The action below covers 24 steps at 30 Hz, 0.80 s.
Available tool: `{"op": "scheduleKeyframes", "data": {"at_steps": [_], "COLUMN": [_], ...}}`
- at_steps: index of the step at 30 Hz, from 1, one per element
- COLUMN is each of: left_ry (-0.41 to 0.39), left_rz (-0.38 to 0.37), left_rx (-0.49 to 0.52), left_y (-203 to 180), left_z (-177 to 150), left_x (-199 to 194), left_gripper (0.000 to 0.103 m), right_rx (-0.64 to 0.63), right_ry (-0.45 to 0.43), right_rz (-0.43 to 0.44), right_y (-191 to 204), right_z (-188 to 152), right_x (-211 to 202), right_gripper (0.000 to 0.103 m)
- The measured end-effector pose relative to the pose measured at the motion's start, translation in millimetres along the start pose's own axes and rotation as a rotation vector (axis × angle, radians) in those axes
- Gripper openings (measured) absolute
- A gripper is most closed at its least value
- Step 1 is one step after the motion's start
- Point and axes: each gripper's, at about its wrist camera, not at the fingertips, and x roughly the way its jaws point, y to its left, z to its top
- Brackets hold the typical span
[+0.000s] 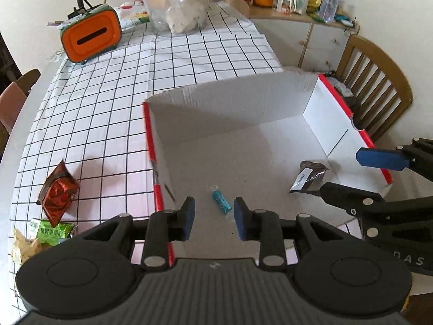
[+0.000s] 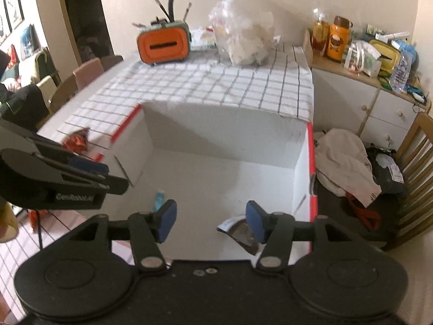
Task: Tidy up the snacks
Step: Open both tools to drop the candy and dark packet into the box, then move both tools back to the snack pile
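Observation:
A white cardboard box with red edges [image 1: 284, 100] [image 2: 216, 124] sits on the checked tablecloth. Inside it lie a small teal snack packet [image 1: 221, 202] [image 2: 158, 200] and a dark brown packet [image 1: 310, 176] [image 2: 242, 234]. My left gripper [image 1: 213, 218] is open and empty, hovering over the box's near left side above the teal packet. My right gripper [image 2: 211, 220] is open and empty over the box's near right, above the dark packet; it also shows in the left wrist view [image 1: 349, 176]. A red foil packet [image 1: 58, 192] [image 2: 77, 139] and a green packet [image 1: 52, 230] lie on the cloth left of the box.
An orange tissue holder [image 1: 90, 36] [image 2: 162, 44] and a clear plastic bag [image 1: 178, 2] [image 2: 243, 38] stand at the table's far end. A wooden chair [image 1: 376, 86] and a cabinet with bottles [image 2: 360, 54] are to the right. Crumpled wrappers [image 1: 23, 249] lie near the green packet.

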Motion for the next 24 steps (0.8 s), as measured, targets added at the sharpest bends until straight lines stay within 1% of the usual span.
{"op": "scheduleKeyframes", "data": {"at_steps": [1,2,3,5,7,9,10,12,18,21,24], "left_ry": [-0.006,-0.015,-0.031,-0.063,-0.077,-0.098,-0.109,-0.128,-0.18,-0.198,-0.216], "left_rz": [-0.006,-0.007,-0.004,-0.001,0.0,-0.003,-0.007,-0.015,-0.015,-0.02,-0.031], "left_rx": [-0.006,-0.014,-0.022,-0.023,-0.018,-0.021,-0.023,-0.025,-0.032,-0.047,-0.064], "left_y": [4,7,11,19,25,34,38,48,76,94,114], "left_z": [-2,-4,-6,-10,-15,-21,-24,-30,-51,-61,-72], "left_x": [-4,-7,-12,-22,-30,-40,-44,-53,-75,-83,-89], "left_gripper": [0.042,0.056,0.063,0.063,0.063,0.071,0.072,0.074,0.081,0.083,0.085], "right_rx": [-0.006,-0.009,-0.012,-0.011,-0.012,-0.017,-0.02,-0.018,-0.005,-0.002,-0.001], "right_ry": [-0.012,-0.018,-0.025,-0.039,-0.055,-0.073,-0.078,-0.089,-0.112,-0.124,-0.127], "right_rz": [0.0,0.001,0.004,0.01,0.015,0.02,0.026,0.035,0.059,0.061,0.069], "right_y": [5,9,13,22,31,42,47,56,86,103,118], "right_z": [1,1,2,3,3,3,3,3,0,-2,-2], "right_x": [-4,-6,-9,-14,-19,-26,-28,-33,-42,-43,-40], "right_gripper": [0.061,0.061,0.062,0.066,0.076,0.078,0.08,0.084,0.092,0.1,0.101]}}
